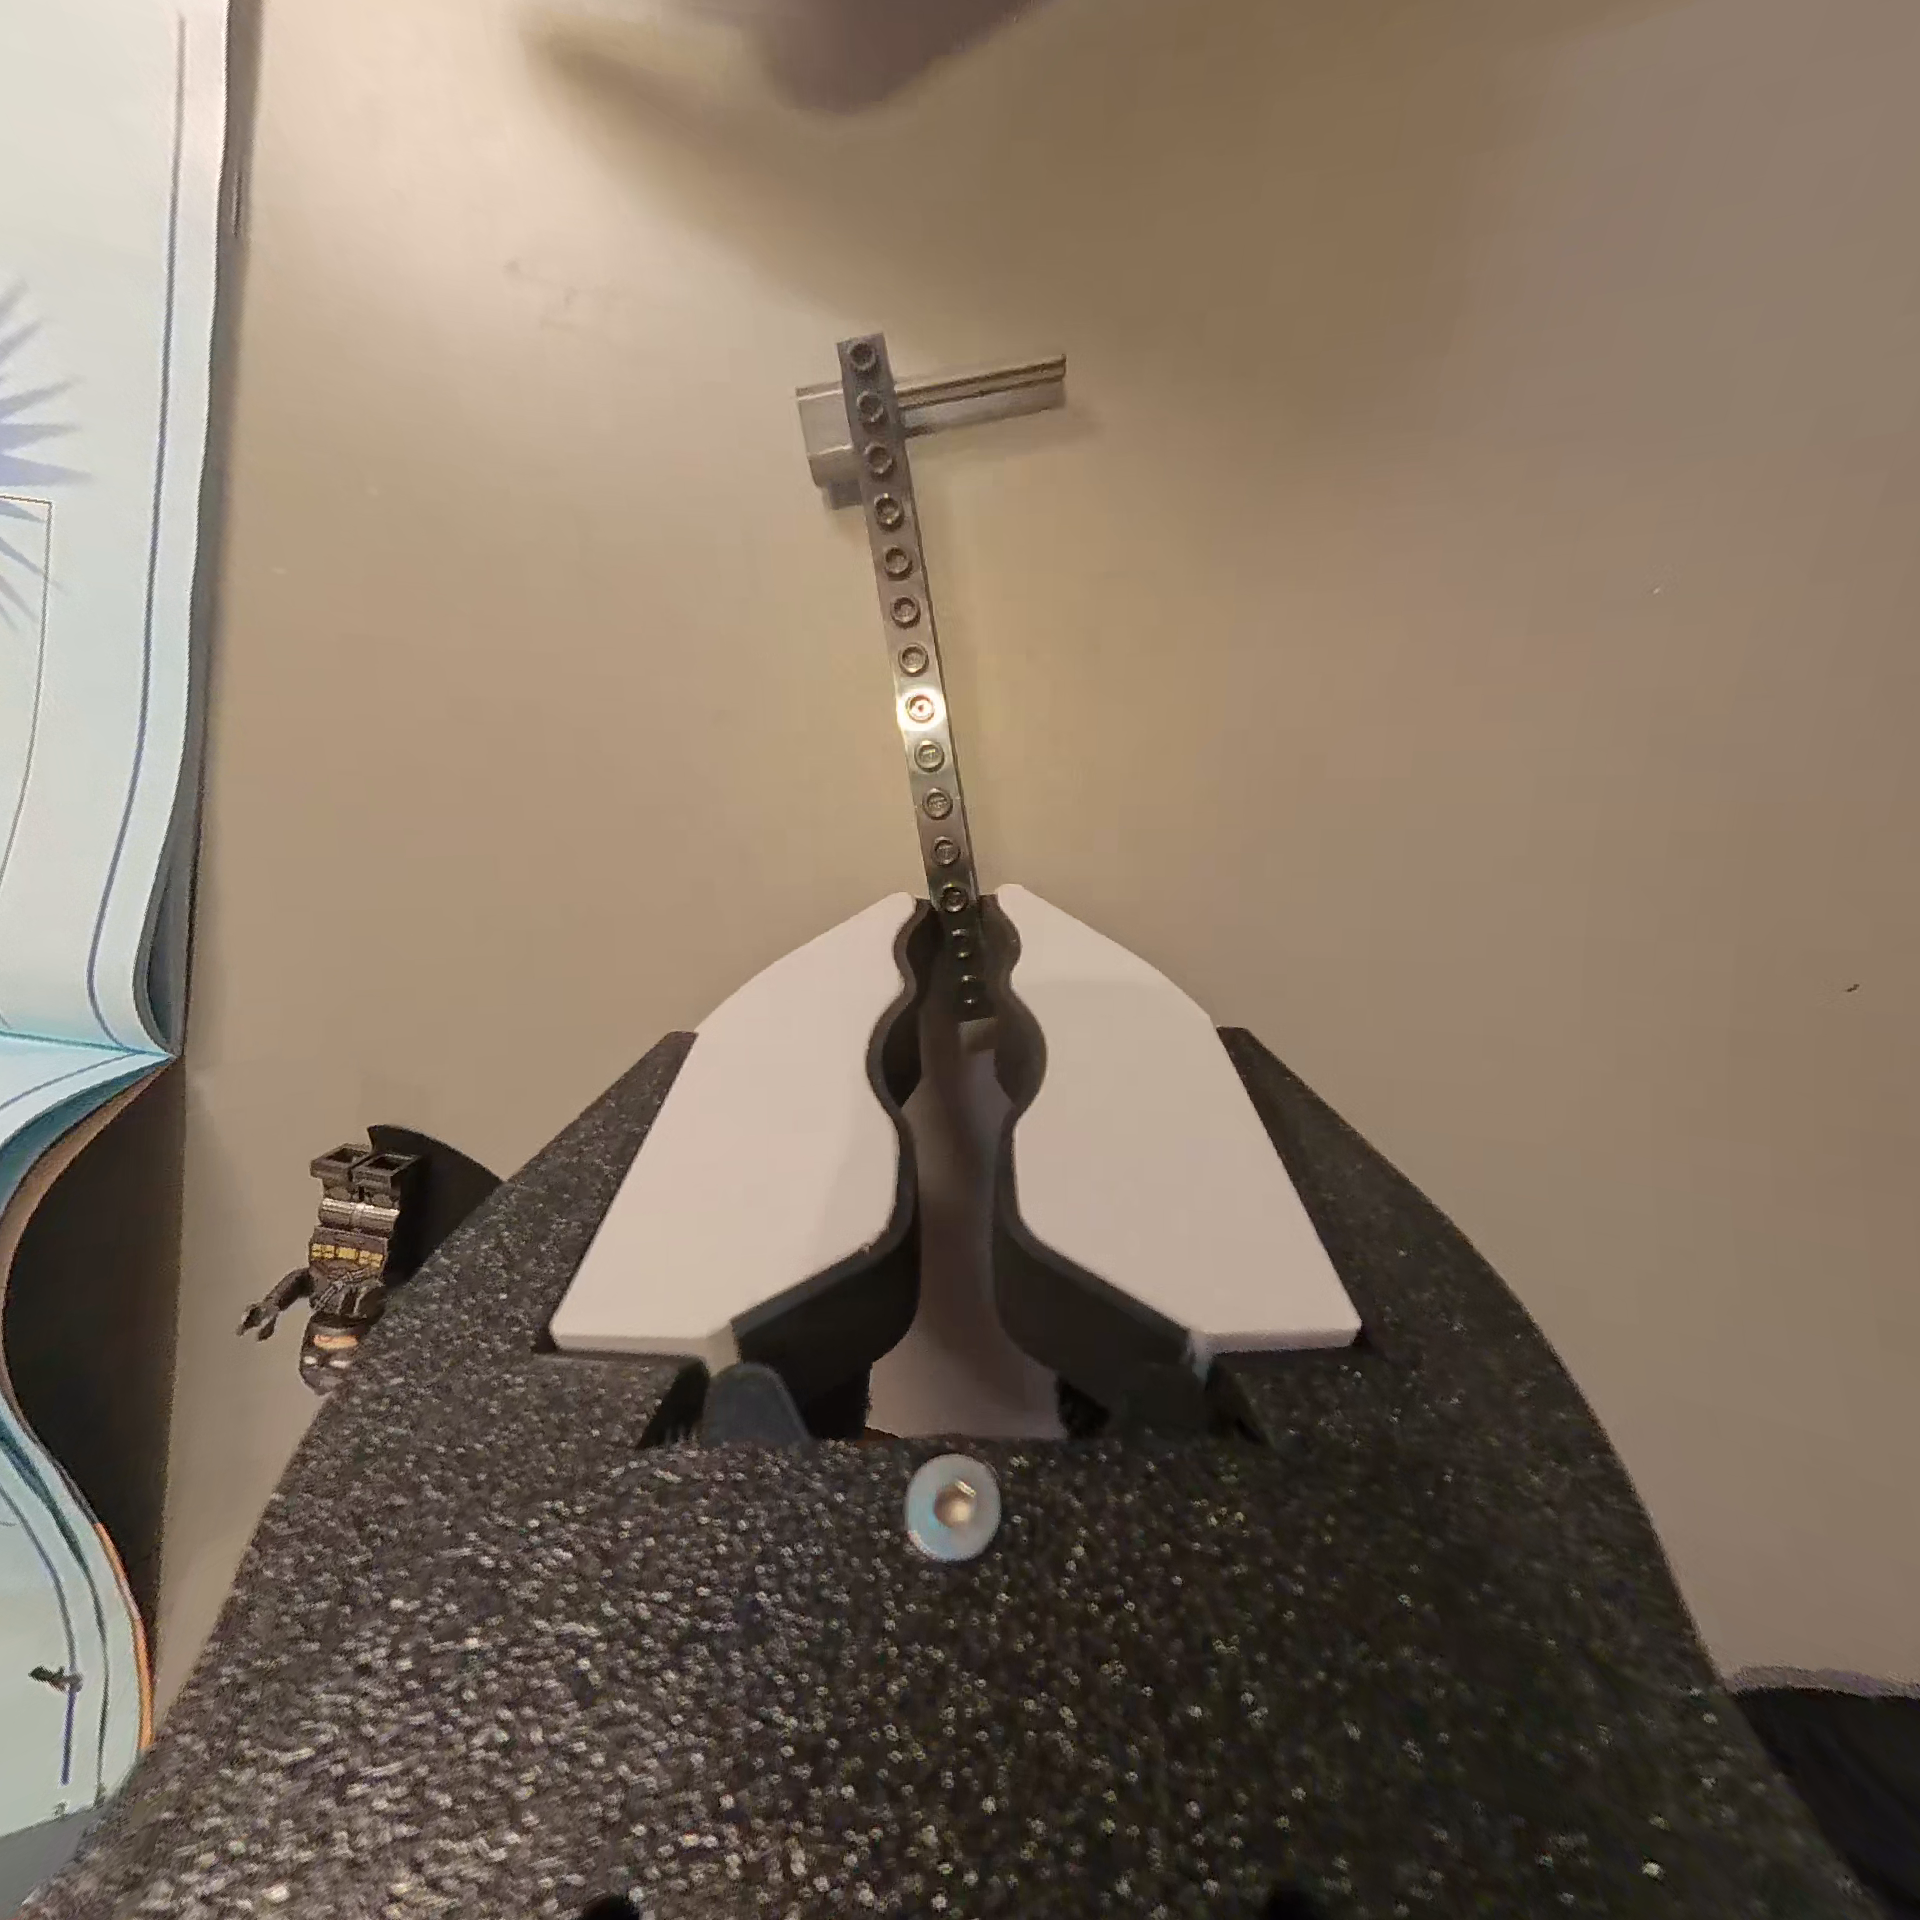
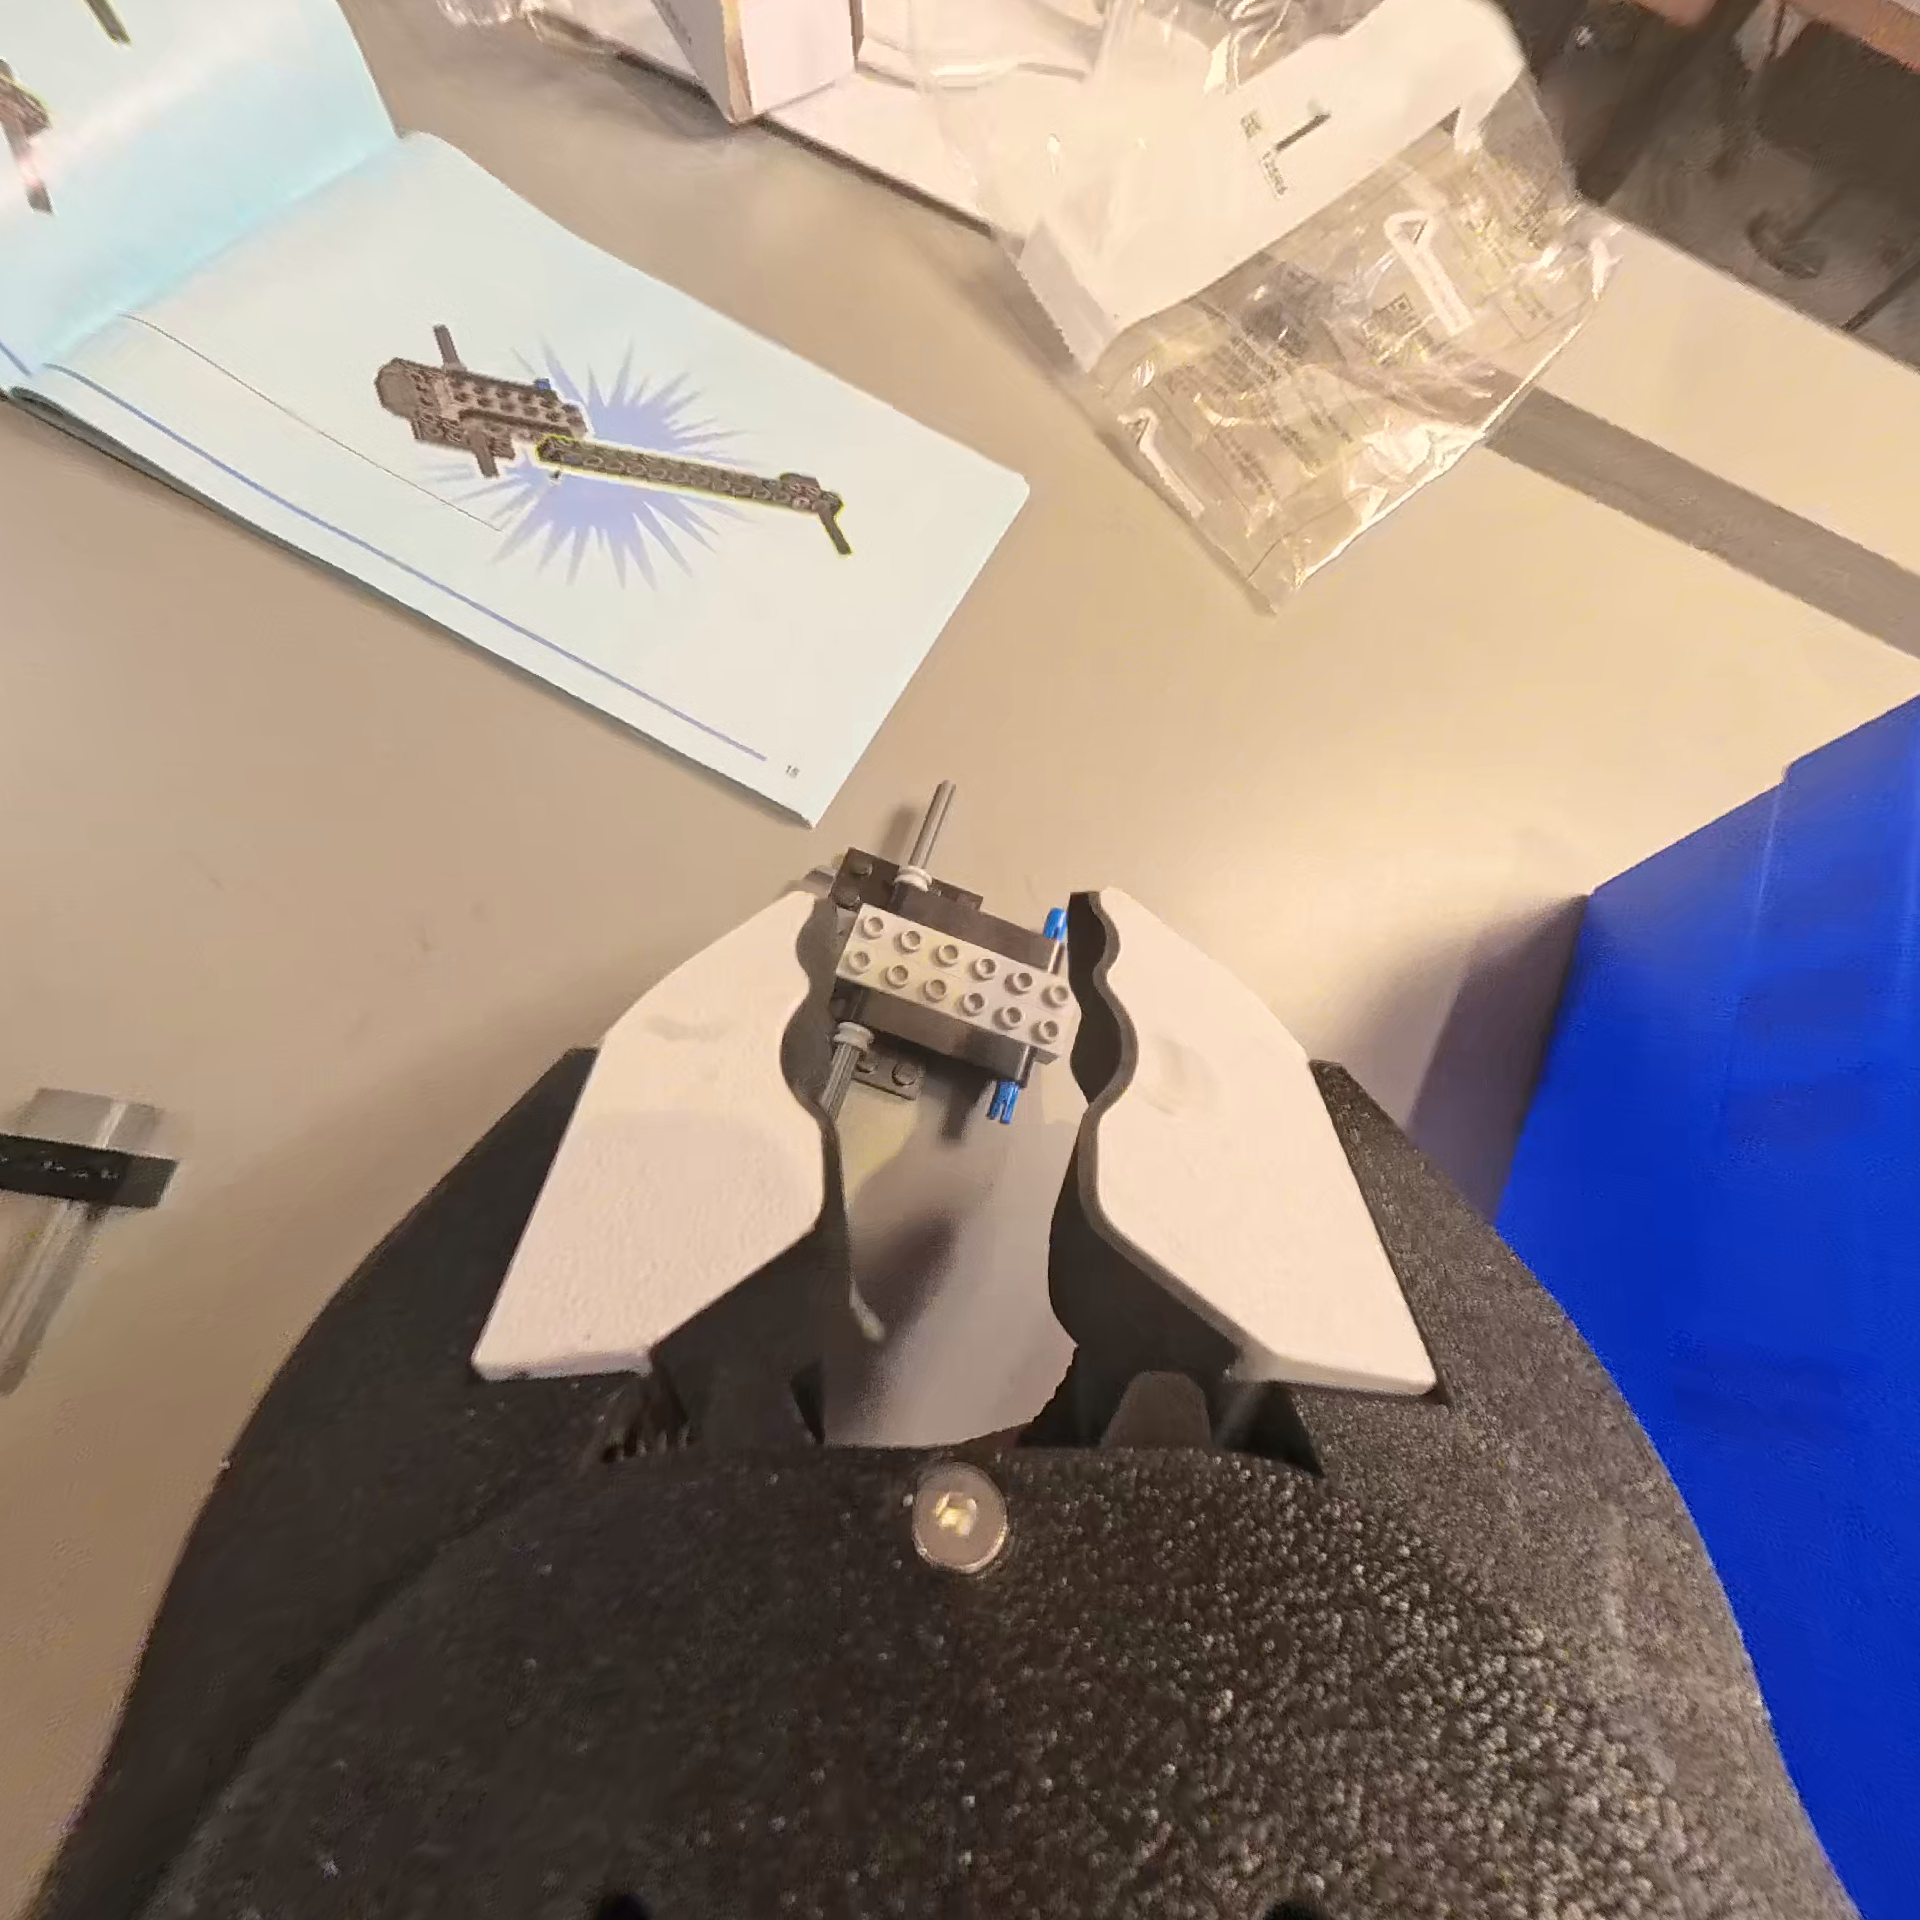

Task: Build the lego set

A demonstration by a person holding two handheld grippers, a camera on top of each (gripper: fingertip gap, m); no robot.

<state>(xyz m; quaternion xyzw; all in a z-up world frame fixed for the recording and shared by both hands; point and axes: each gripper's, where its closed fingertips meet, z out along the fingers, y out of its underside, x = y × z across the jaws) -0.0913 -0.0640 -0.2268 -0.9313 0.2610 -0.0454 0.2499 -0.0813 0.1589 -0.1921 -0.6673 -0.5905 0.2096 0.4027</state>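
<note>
In the left wrist view my left gripper (image 1: 958,899) is shut on the near end of a long dark studded beam (image 1: 914,665). The beam runs away from the fingertips over the beige table (image 1: 1351,623). Its far end carries a grey block (image 1: 826,436) with a thin axle (image 1: 987,379) sticking out to the right. That end also shows at the left edge of the right wrist view (image 2: 83,1169). My right gripper (image 2: 945,899) is open around a small brick assembly (image 2: 956,982) with a grey studded top, black bricks, a grey axle and blue pins. A gap shows at the right fingertip (image 2: 1091,914).
An open pale blue instruction booklet (image 2: 623,540) lies to the far left and also shows in the left wrist view (image 1: 94,520). A dark minifigure (image 1: 348,1268) lies by the left gripper. A clear plastic bag (image 2: 1330,312) and white boxes (image 2: 790,52) lie at the back. A blue box (image 2: 1714,1143) stands on the right. The gap from one gripper's tips to the other's is roughly 20 cm.
</note>
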